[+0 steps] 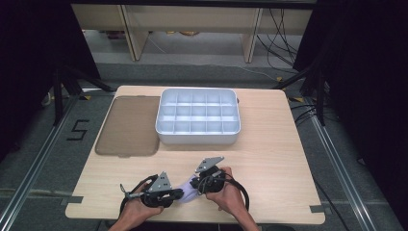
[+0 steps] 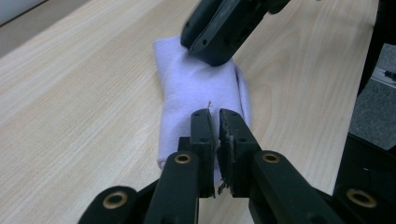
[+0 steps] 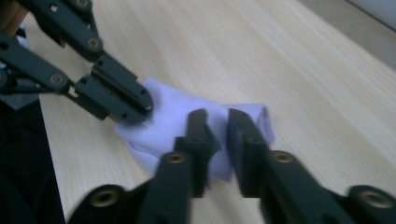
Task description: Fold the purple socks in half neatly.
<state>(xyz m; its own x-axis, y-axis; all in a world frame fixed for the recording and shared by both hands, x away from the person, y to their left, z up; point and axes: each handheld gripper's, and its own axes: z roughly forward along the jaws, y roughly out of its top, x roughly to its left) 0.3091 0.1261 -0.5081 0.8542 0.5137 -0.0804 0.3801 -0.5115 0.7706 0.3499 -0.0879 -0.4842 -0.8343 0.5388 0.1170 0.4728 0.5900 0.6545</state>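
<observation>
worktop (image 1: 269, 144) carries folded lilac cloth (image 2: 196, 93) at 6 o'clock. left tongs (image 2: 214, 122) pinch its edge; right tongs (image 3: 218, 122) stand narrowly parted, unclamped. risk: fold springs open.

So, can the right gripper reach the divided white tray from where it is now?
Probably yes. The right gripper hovers over the folded cloth, and bare table lies between it and the tray. Only the cloth, pinched by the left gripper, concerns it.
</observation>
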